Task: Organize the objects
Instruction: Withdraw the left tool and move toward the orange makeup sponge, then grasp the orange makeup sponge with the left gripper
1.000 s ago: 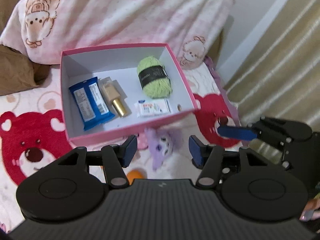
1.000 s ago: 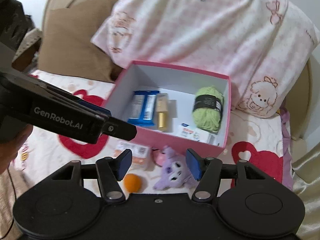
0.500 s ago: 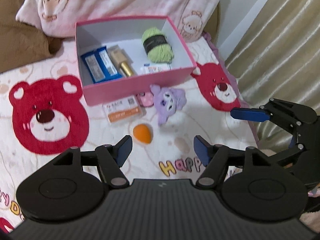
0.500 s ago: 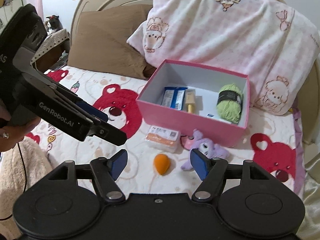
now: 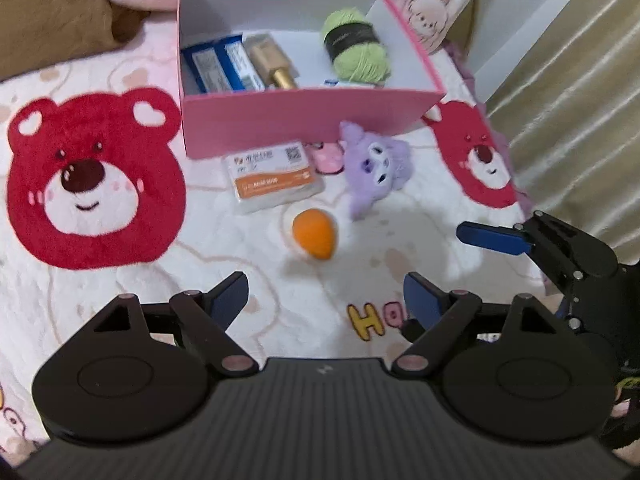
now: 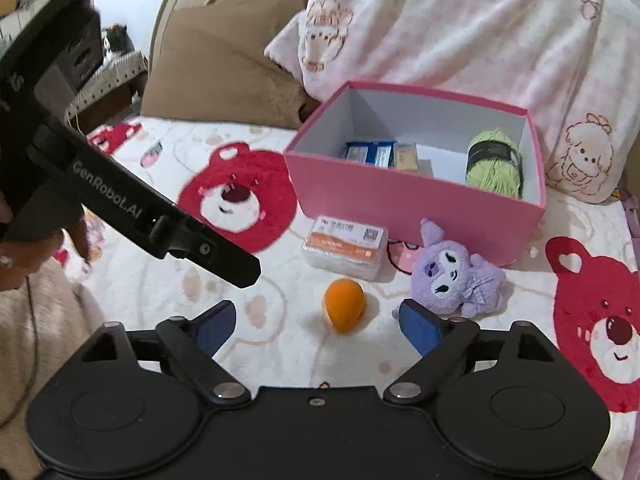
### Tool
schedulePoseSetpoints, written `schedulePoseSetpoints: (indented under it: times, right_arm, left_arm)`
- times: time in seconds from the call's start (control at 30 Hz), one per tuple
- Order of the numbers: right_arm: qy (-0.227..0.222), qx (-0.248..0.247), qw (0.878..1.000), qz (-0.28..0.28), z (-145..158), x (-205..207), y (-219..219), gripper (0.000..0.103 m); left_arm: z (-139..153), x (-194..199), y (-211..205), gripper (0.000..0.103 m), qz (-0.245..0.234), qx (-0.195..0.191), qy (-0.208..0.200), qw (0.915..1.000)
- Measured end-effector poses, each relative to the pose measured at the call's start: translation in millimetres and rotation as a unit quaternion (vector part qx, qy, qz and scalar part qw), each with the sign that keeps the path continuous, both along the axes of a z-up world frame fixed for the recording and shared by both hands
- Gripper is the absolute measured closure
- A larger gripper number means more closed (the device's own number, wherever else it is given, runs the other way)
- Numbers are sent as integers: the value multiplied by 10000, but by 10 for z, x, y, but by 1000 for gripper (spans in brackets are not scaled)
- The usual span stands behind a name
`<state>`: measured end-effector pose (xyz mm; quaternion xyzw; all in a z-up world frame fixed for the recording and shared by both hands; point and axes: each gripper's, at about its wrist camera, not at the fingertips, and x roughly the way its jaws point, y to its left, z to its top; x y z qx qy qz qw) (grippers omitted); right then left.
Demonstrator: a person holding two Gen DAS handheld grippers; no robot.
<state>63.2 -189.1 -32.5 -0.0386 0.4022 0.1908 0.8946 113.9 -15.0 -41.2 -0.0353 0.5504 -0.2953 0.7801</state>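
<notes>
Pink box (image 5: 304, 118) sits at 12 o'clock from my left gripper (image 5: 324, 296), holding blue packets (image 5: 222, 66), a gold-capped bottle (image 5: 272, 60) and green yarn (image 5: 356, 48). At its near wall lie, left to right, a wipes pack (image 5: 274, 176), an orange sponge (image 5: 315, 239) and a purple plush (image 5: 374, 166). My left gripper's jaws have just been opening, nothing between them. My right gripper (image 6: 316, 322) likewise: jaws just opening, released, sponge at 12 o'clock.

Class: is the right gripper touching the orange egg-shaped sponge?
Apart. The right wrist view shows bare blanket between the open right gripper and the sponge.
</notes>
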Motion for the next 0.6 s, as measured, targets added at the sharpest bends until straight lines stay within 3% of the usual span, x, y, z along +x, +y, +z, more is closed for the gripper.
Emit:
schedulePoseSetpoints:
  times: [0.23,0.4,0.6]
  right_arm:
    - [49,-370,9993,-37,-412,234,114,12]
    - [221,-284,9993,-59,-612,383,144,12]
    - [183,-304,9994,-41,-798,465,210,12]
  left_arm:
    - [-352,104,-98,19,24,212,-261,9994]
    - [-524,163,-158,19,135,99,-241,9996]
    - [-733,239,-190,22,278,-103,125,9995]
